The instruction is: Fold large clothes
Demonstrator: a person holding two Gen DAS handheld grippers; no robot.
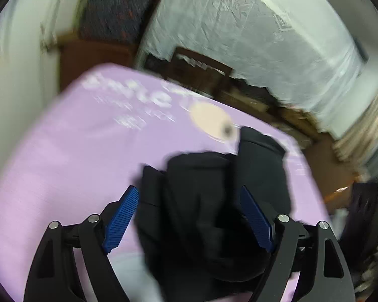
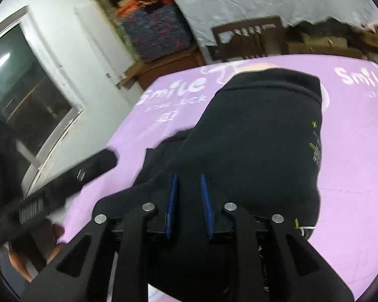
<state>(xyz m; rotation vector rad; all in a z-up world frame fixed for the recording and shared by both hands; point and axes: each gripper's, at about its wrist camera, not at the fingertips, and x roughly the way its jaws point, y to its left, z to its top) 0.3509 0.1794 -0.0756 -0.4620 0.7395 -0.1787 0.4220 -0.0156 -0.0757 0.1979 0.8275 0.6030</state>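
Observation:
A large black garment [image 2: 259,136] lies bunched on a purple sheet [image 2: 352,151] printed with white lettering. In the right wrist view my right gripper [image 2: 189,183] has its blue pads close together, shut on a fold of the black cloth. The garment has small yellow stitch marks [image 2: 314,148] on its right side. In the left wrist view the black garment [image 1: 214,201] lies between the fingers of my left gripper [image 1: 189,196], whose blue pads stand wide apart, open. The left gripper's body [image 2: 63,181] shows at the left of the right wrist view.
A wooden chair [image 2: 249,40] stands beyond the far edge of the bed. Cardboard boxes [image 2: 322,40] and stacked patterned cloth [image 2: 156,30] line a white wall. A window [image 2: 25,93] is at the left. The left wrist view is motion-blurred.

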